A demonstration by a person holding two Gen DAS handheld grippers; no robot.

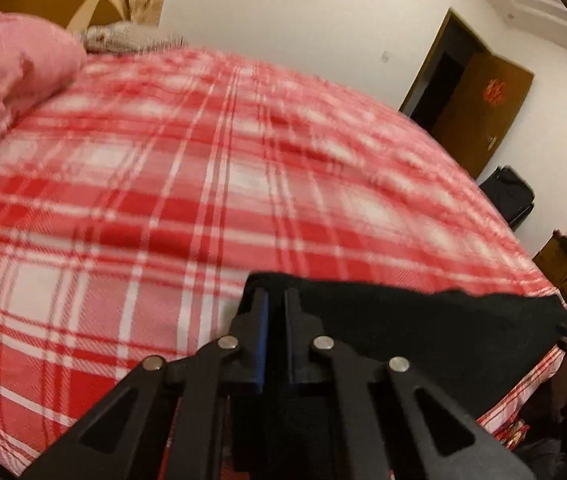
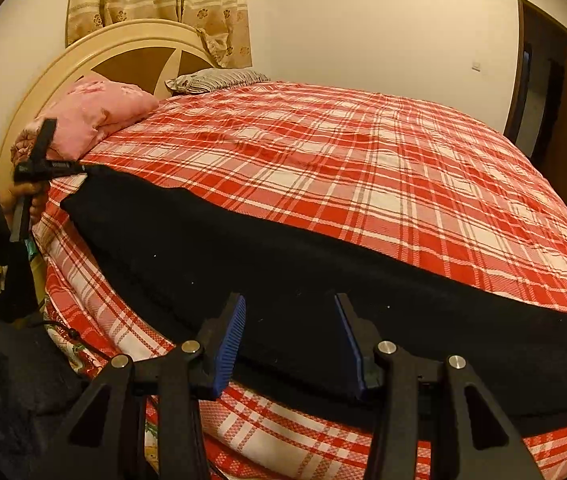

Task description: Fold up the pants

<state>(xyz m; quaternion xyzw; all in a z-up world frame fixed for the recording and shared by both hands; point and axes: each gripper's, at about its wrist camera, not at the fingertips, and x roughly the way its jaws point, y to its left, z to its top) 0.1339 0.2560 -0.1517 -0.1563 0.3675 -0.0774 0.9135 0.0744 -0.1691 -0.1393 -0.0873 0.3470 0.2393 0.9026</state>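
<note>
The black pants point(image 2: 283, 280) lie stretched along the near edge of the bed on the red plaid sheet point(image 2: 343, 168). My left gripper point(image 1: 276, 300) is shut on one end of the pants point(image 1: 423, 320) and holds that end just above the sheet point(image 1: 163, 200). It also shows in the right wrist view point(image 2: 49, 168), at the far left end of the pants. My right gripper point(image 2: 289, 312) is open, its blue-padded fingers spread just over the near part of the pants, holding nothing.
A pink pillow point(image 2: 95, 116) and a striped pillow point(image 2: 215, 78) lie by the cream headboard point(image 2: 131, 40). A brown door point(image 1: 479, 108) stands open at the right. Dark clutter sits on the floor left of the bed point(image 2: 11, 360).
</note>
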